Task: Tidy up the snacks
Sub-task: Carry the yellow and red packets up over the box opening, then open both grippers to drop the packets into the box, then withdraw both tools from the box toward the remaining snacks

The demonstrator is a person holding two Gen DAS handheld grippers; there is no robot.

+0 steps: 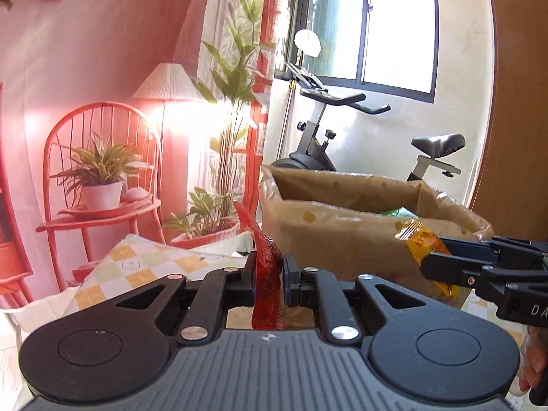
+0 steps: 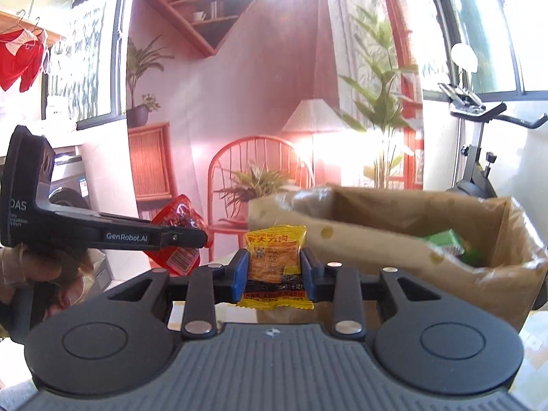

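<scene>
My left gripper (image 1: 269,275) is shut on a red snack packet (image 1: 265,274) that stands on edge between its pads. From the right wrist view the same packet (image 2: 178,233) shows at the tip of the left gripper (image 2: 202,239). My right gripper (image 2: 274,275) is shut on a yellow snack packet (image 2: 275,260), held upright. That yellow packet (image 1: 423,245) also appears at the right of the left wrist view, in the right gripper (image 1: 431,257). A cardboard box lined with clear plastic (image 1: 342,236) (image 2: 394,239) stands just beyond both grippers, with something green (image 2: 445,239) inside.
A yellow-and-white checked cloth (image 1: 137,267) covers the table at the left. Behind it hangs a printed backdrop of a red chair, lamp and plants (image 1: 102,157). An exercise bike (image 1: 328,130) stands by the window behind the box. A gloved hand (image 2: 41,267) holds the left gripper.
</scene>
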